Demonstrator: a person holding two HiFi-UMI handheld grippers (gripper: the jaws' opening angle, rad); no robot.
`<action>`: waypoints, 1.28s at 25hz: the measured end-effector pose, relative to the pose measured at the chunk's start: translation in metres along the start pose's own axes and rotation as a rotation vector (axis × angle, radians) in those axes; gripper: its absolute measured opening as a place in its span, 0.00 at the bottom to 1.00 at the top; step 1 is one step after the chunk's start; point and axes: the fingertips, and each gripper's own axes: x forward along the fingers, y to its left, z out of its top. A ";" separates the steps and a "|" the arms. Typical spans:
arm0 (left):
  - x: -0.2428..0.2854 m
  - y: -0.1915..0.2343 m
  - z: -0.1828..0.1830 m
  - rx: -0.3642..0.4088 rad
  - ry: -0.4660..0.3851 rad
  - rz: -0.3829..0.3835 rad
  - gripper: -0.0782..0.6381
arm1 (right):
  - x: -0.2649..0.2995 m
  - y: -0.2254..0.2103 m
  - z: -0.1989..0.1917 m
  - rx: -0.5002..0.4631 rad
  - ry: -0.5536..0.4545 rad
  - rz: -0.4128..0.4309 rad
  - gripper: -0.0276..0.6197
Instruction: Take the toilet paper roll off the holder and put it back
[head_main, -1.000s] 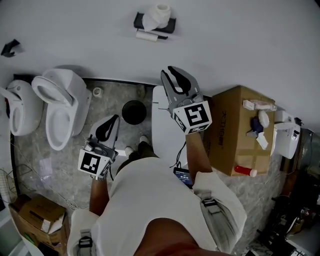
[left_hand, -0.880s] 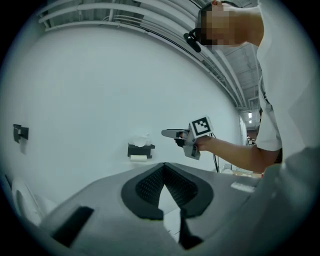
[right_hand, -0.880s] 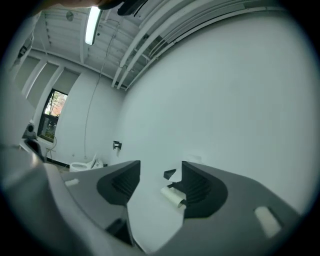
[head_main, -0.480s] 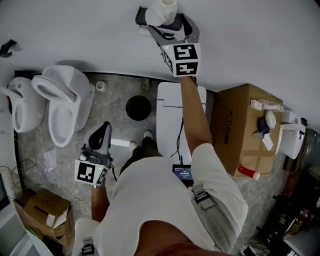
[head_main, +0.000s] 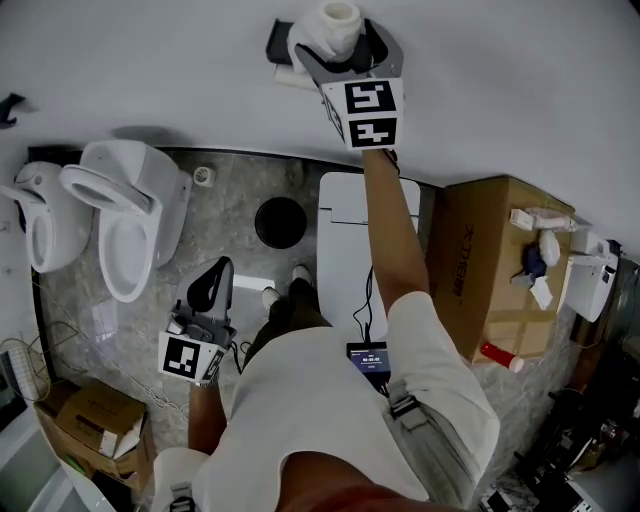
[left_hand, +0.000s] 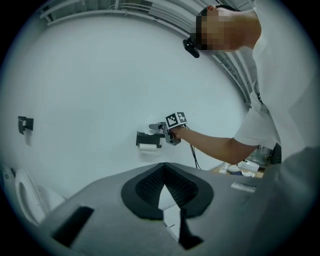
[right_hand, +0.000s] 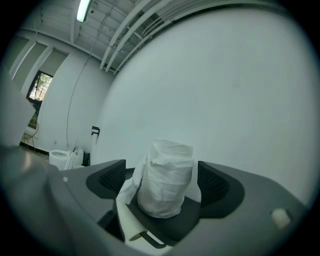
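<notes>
holder (head_main: 279, 42) mostly behind toilet paper roll (head_main: 330, 22), dark wall fitting (head_main: 12, 103) cut by edge

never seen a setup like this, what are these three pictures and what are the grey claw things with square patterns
There is no machine here: a person holds a two-jaw gripper in each hand, and the patterned cubes are part of them. The head view comes from a camera on the person's head, looking down. The other two come from a camera riding on each gripper. The right gripper reaches up to a wall holder, its jaws open either side of an upright toilet paper roll, not pressing it. The left gripper hangs low, shut and empty. On the floor stand a toilet and a cardboard box.
</notes>
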 end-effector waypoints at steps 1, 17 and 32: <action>0.009 0.000 0.005 0.011 -0.012 -0.015 0.10 | 0.003 0.000 0.001 -0.007 -0.001 0.001 0.73; 0.125 0.016 0.097 0.124 -0.185 -0.133 0.10 | 0.028 -0.007 -0.008 -0.068 0.050 -0.011 0.62; 0.137 0.011 0.106 0.128 -0.193 -0.130 0.10 | 0.017 -0.005 0.002 -0.124 0.032 -0.023 0.56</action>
